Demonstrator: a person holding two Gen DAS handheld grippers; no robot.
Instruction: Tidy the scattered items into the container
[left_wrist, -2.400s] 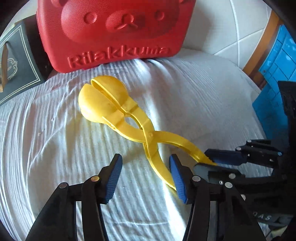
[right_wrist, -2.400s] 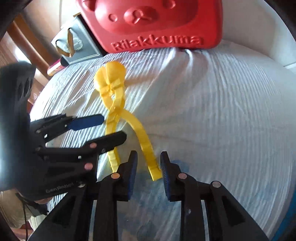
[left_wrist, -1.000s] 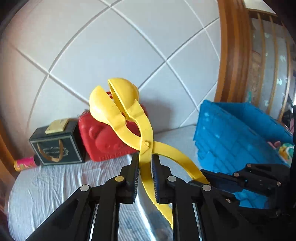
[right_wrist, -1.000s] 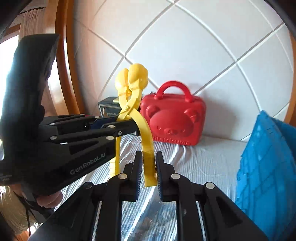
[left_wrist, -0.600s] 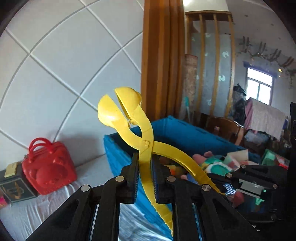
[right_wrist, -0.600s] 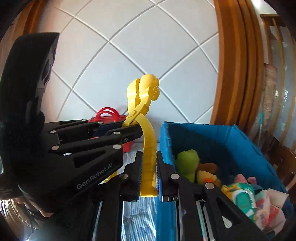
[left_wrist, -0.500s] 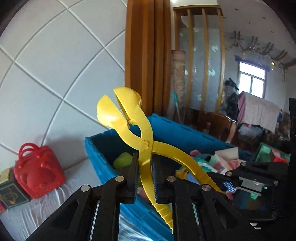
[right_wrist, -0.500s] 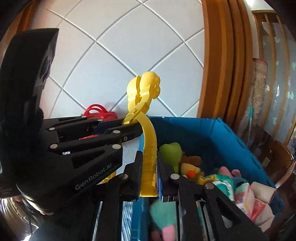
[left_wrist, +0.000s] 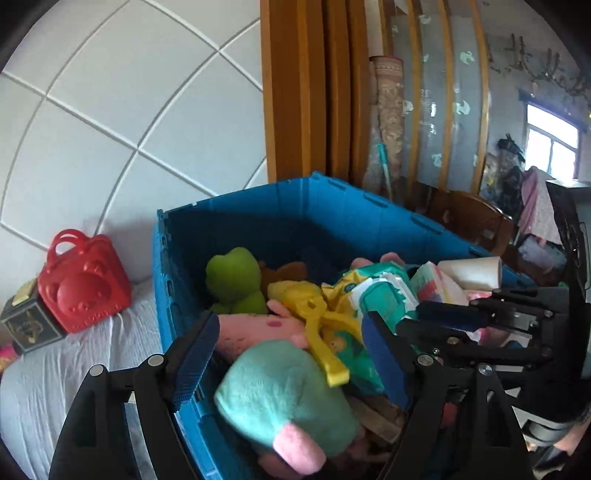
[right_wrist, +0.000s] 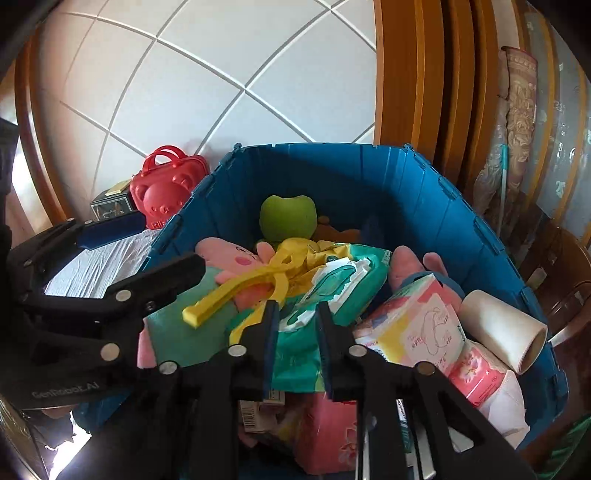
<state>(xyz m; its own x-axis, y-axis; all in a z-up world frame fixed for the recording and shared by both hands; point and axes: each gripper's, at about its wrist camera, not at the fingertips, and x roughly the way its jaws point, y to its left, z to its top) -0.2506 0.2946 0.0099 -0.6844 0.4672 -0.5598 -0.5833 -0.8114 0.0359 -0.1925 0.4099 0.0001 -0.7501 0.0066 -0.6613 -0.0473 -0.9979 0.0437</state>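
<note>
Blue folding crate (left_wrist: 295, 206) nearly full: green frog plush (left_wrist: 234, 277), teal plush (left_wrist: 280, 402), pink pig plush (right_wrist: 225, 254), wipes pack (right_wrist: 332, 288), tissue packs (right_wrist: 424, 325) and a paper roll (right_wrist: 502, 328) all inside it. Yellow snowball tongs (right_wrist: 258, 280) now lying loose on top of that heap, scoop end toward the frog plush, handles spread toward the near rim, touched by neither gripper; that item judged delivered. Left of the crate, on the white bedsheet (left_wrist: 55, 369), a red bear-shaped case (left_wrist: 83, 280) and a dark gift box (left_wrist: 26, 321) not yet in the crate; judged the remaining work, if meant to go in. Both grippers held over the near rim of the crate, tilted down into it, side by side. Left gripper (left_wrist: 291, 354) with jaws just spread wide, nothing pressed between the pads. Right gripper (right_wrist: 295, 343) with jaws just parted to a narrow gap, empty too, tongs handle just left of its pad.
</note>
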